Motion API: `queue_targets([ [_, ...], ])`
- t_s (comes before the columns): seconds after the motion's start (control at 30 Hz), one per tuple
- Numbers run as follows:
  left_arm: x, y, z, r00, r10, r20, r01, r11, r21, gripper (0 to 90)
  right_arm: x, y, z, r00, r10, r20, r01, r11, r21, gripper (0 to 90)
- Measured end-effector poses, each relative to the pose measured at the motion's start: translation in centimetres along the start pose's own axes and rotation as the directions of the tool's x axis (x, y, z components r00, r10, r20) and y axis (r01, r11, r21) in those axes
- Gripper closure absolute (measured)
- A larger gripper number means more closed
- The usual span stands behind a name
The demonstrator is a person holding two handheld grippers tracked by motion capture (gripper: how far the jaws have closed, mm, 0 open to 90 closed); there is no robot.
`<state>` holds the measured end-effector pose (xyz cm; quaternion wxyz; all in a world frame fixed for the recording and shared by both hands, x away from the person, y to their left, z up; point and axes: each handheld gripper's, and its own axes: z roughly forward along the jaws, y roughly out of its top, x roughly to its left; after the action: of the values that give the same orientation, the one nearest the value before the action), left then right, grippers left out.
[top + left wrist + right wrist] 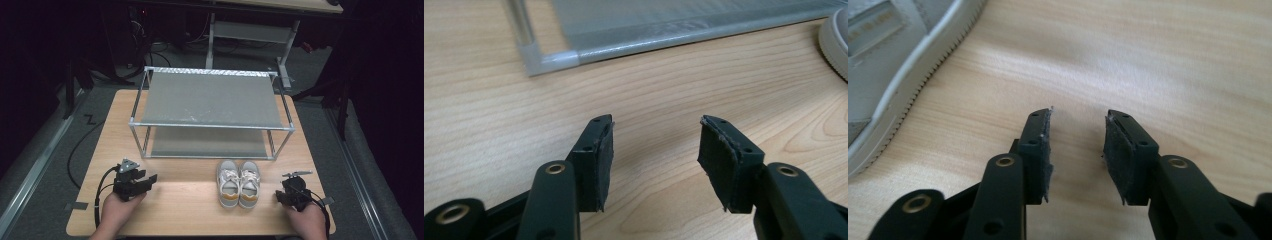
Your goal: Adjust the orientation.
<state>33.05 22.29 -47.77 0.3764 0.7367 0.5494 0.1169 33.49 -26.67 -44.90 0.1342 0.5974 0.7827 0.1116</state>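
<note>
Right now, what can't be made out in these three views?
- Shoes, high view: too small to read any brand or lace detail.
- Shoe, right gripper view: cut off by the left and top edges; the label is blurred.
- Rack lower shelf, high view: mostly hidden under the top shelf.
- Right tongs, high view: too dark and small to judge the gap there.

a dim room with grey floor [60,145] (cables trailing) and a second table [280,5] behind.
</note>
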Motion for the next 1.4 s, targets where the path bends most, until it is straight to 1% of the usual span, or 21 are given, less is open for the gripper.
queue_targets([
  [0.07,-0.2,0.1,0.1,0.9999,0.011,0.012,-0.011,0.9999,-0.005,47.9,0.1,1.2,-0.6,0.9994,0.035,-0.005,-0.034,0.994,0.108,57.0],
  [0.1,-0.2,0.1,0.1,0.9999,0.011,0.012,-0.011,0.9999,-0.005,47.9,0.1,1.2,-0.6,0.9994,0.035,-0.005,-0.034,0.994,0.108,57.0],
  [0.13,-0.3,0.1,0.1,0.9997,0.017,0.018,-0.017,0.9998,-0.005,47.9,0.2,1.9,-0.9,0.9976,0.067,-0.02,-0.061,0.979,0.197,54.9],
  [0.17,-0.3,0.1,0.1,0.9997,0.017,0.018,-0.017,0.9998,-0.005,47.9,0.2,1.9,-0.9,0.9976,0.067,-0.02,-0.061,0.979,0.197,54.9],
  [0.2,-0.3,0.1,0.1,0.9996,0.02,0.021,-0.02,0.9998,-0.004,47.9,0.4,2.7,-1.2,0.9955,0.093,-0.017,-0.085,0.957,0.277,54.5],
  [0.27,-0.5,0.1,0.2,0.9993,0.027,0.024,-0.027,0.9996,-0.001,47.9,0.5,3.5,-1.4,0.9922,0.124,-0.008,-0.114,0.933,0.34,55.5],
  [0.3,-0.6,0.0,0.3,0.9992,0.032,0.025,-0.032,0.9995,0.002,47.9,0.5,3.5,-1.4,0.9922,0.124,-0.008,-0.114,0.933,0.34,55.5],
  [0.33,-0.8,0.0,0.3,0.9987,0.042,0.028,-0.042,0.9991,0.006,47.9,0.8,4.3,-1.7,0.9884,0.152,-0.01,-0.136,0.91,0.391,55.9],
  [0.37,-0.8,0.0,0.3,0.9987,0.042,0.028,-0.042,0.9991,0.006,47.9,0.8,4.3,-1.7,0.9884,0.152,-0.01,-0.136,0.91,0.391,55.9],
  [0.4,-0.9,0.0,0.3,0.9984,0.047,0.03,-0.047,0.9989,0.005,47.9,1.3,5.1,-2.2,0.9884,0.152,-0.001,-0.137,0.893,0.429,56.4],
  [0.43,-0.9,0.0,0.3,0.9984,0.047,0.03,-0.047,0.9989,0.005,47.9,1.3,5.1,-2.2,0.9884,0.152,-0.001,-0.137,0.893,0.429,56.4],
  [0.47,-0.9,0.0,0.4,0.9982,0.05,0.032,-0.051,0.9987,0.006,47.9,2.0,5.9,-2.7,0.989,0.148,-0.003,-0.13,0.878,0.461,57.2],
  [0.5,-0.9,0.0,0.4,0.9982,0.05,0.032,-0.051,0.9987,0.006,47.9,2.0,5.9,-2.7,0.989,0.148,-0.003,-0.13,0.878,0.461,57.2],
  [0.53,-1.0,0.0,0.4,0.998,0.054,0.031,-0.055,0.9985,0.007,47.8,2.7,6.6,-3.2,0.9895,0.144,-0.012,-0.12,0.866,0.486,58.6],
  [0.7,-1.0,0.0,0.4,0.9979,0.057,0.029,-0.057,0.9984,0.003,47.8,4.4,8.2,-4.5,0.9928,0.118,-0.021,-0.092,0.862,0.499,61.3],
  [0.73,-1.0,-0.1,0.5,0.9979,0.059,0.028,-0.059,0.9983,0.002,47.7,5.3,9.0,-5.1,0.9915,0.119,-0.053,-0.075,0.856,0.512,62.8],
  [0.87,-1.0,-0.1,0.5,0.9978,0.06,0.027,-0.061,0.9981,0.005,47.7,6.6,9.8,-5.6,0.9888,0.125,-0.081,-0.069,0.865,0.497,62.5],
  [0.9,-1.0,-0.1,0.5,0.9977,0.062,0.027,-0.062,0.9981,0.007,47.7,7.6,10.2,-5.6,0.9863,0.135,-0.096,-0.069,0.862,0.503,61.2],
  [0.97,-1.1,-0.1,0.6,0.9976,0.064,0.026,-0.064,0.9979,0.007,47.6,8.1,10.4,-5.6,0.9844,0.141,-0.106,-0.068,0.859,0.507,60.9],
  [1.17,-1.1,-0.2,0.7,0.9975,0.067,0.023,-0.067,0.9977,0.01,47.5,11.1,11.0,-4.7,0.9821,0.137,-0.13,-0.056,0.868,0.493,62.9],
  [1.4,-1.2,-0.3,0.8,0.9971,0.073,0.023,-0.073,0.9972,0.013,47.6,11.9,10.7,-3.4,0.9801,0.158,-0.12,-0.08,0.867,0.492,65.0],
])
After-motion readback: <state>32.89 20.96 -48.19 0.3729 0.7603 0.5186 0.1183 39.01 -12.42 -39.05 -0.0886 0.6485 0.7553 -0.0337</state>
